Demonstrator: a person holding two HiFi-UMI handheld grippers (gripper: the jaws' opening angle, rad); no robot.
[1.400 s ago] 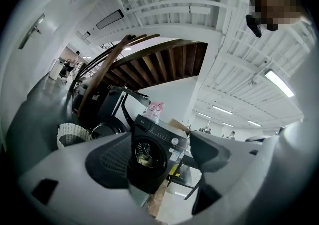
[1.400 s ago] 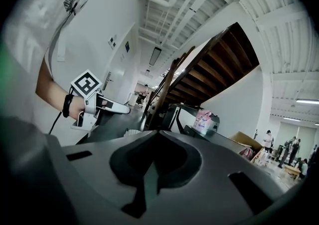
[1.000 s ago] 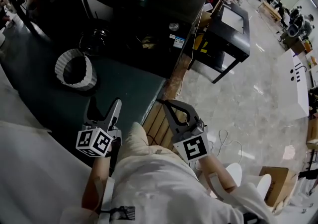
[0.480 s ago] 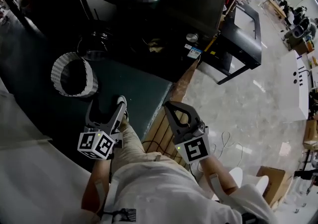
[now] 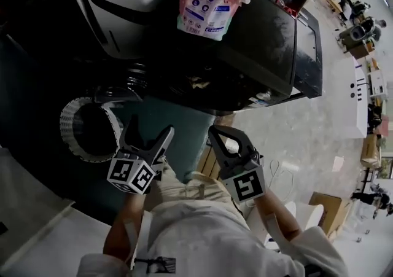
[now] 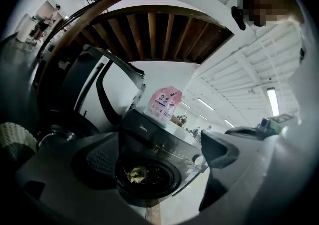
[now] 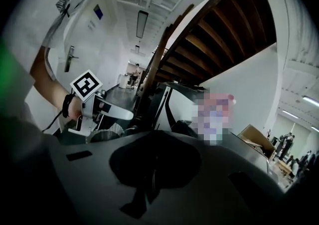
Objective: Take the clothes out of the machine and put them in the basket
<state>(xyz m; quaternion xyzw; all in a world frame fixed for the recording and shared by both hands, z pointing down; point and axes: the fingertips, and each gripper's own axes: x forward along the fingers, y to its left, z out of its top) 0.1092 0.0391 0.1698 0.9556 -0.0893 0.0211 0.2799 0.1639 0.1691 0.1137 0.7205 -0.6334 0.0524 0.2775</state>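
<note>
The left gripper (image 5: 149, 129) was held wide open and empty, aimed at the black washing machine (image 5: 245, 36), where a yellowish garment (image 6: 134, 173) lay in the drum. The right gripper (image 5: 214, 130) was closed on nothing. The white basket (image 5: 66, 123) stood nearby. Reaching deep into the drum before pinching would likely secure the cloth.

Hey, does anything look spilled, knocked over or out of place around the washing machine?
Nothing looks spilled or damaged. A pink pouch stands upright on the washing machine, and a yellowish garment lies in its drum.
</note>
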